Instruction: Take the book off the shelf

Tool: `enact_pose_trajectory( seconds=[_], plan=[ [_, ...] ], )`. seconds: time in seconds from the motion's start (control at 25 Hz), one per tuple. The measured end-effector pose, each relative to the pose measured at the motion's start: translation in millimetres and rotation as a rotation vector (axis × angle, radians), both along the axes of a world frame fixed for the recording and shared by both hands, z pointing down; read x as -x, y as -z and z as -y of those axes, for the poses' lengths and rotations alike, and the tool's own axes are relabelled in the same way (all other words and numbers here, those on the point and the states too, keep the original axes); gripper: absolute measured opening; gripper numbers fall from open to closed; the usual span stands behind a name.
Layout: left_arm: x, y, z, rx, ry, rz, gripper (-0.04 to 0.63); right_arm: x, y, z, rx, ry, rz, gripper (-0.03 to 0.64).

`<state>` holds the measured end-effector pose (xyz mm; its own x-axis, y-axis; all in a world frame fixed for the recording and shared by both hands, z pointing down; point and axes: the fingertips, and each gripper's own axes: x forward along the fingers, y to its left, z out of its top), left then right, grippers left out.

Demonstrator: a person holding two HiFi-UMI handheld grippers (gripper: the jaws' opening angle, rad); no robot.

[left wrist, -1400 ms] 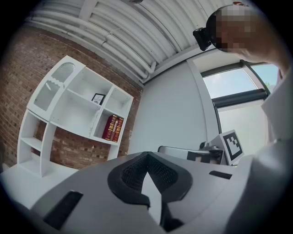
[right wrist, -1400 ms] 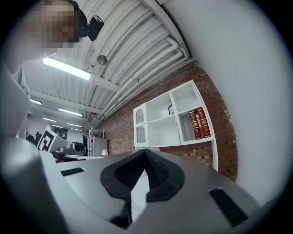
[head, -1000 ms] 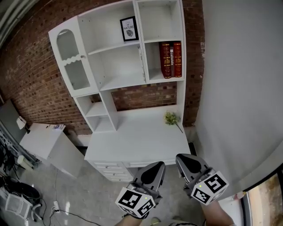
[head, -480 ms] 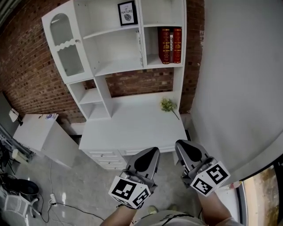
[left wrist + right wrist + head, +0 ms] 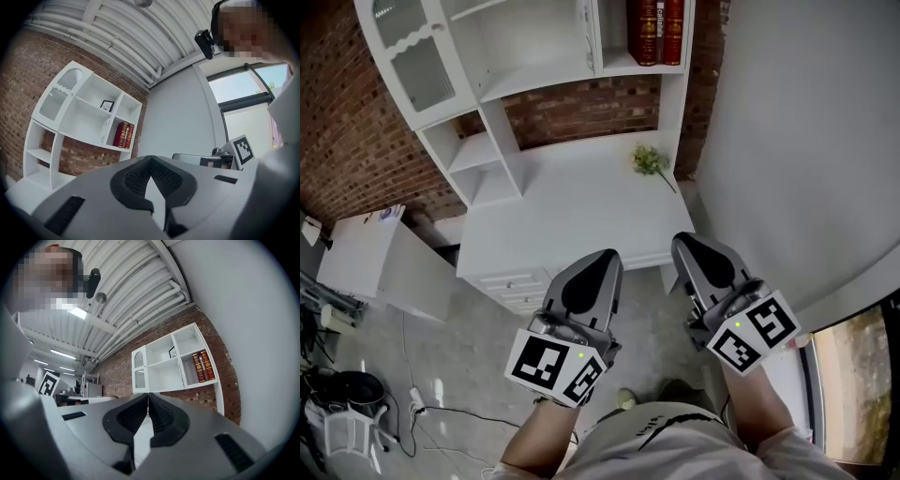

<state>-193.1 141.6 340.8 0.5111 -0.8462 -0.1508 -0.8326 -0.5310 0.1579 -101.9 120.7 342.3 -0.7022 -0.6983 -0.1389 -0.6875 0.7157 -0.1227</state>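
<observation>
Two red books (image 5: pixel 654 28) and a thinner dark volume between them stand upright in the right-hand compartment of a white shelf unit (image 5: pixel 539 80), at the top edge of the head view. They also show as red spines (image 5: pixel 123 135) in the left gripper view and as small red books (image 5: pixel 203 365) in the right gripper view. My left gripper (image 5: pixel 602 259) is shut and empty, held low in front of the desk. Beside it, my right gripper (image 5: pixel 684 246) is shut with nothing in it. Both are far from the books.
A white desk (image 5: pixel 562 220) under the shelf carries a small green sprig (image 5: pixel 649 159). A grey wall (image 5: pixel 787 141) rises at the right, with brick wall behind the shelf. A low white cabinet (image 5: pixel 366 258) stands left, with cables (image 5: pixel 422 408) on the floor.
The shelf and desk have slid upward in the head view and the books now sit at its top edge. Both grippers look larger and higher, still shut.
</observation>
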Motion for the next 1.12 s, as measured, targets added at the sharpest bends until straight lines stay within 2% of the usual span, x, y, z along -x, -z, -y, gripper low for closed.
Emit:
enact_pose_trajectory(
  seconds=[0.24, 0.52, 0.92, 1.12],
  plan=[
    [-10.1, -5.3, 19.3, 0.016, -0.034, 0.017, 0.011, -1.3, -4.2, 17.3, 0.000, -0.010, -0.001, 0.018],
    [-30.5, -7.5, 64.4, 0.032, -0.016, 0.042, 0.011, -16.2, -5.7, 62.2, -0.008, 0.026, 0.003, 0.018],
    [-93.2, 8.4, 192.3, 0.019, 0.019, 0.077, 0.011, -72.7, 8.8, 175.4, -0.048, 0.063, -0.022, 0.018],
    [-125.7, 29.2, 257.7, -0.010, 0.071, 0.099, 0.011, -107.4, 16.8, 222.7, -0.060, 0.096, -0.018, 0.018]
  ],
)
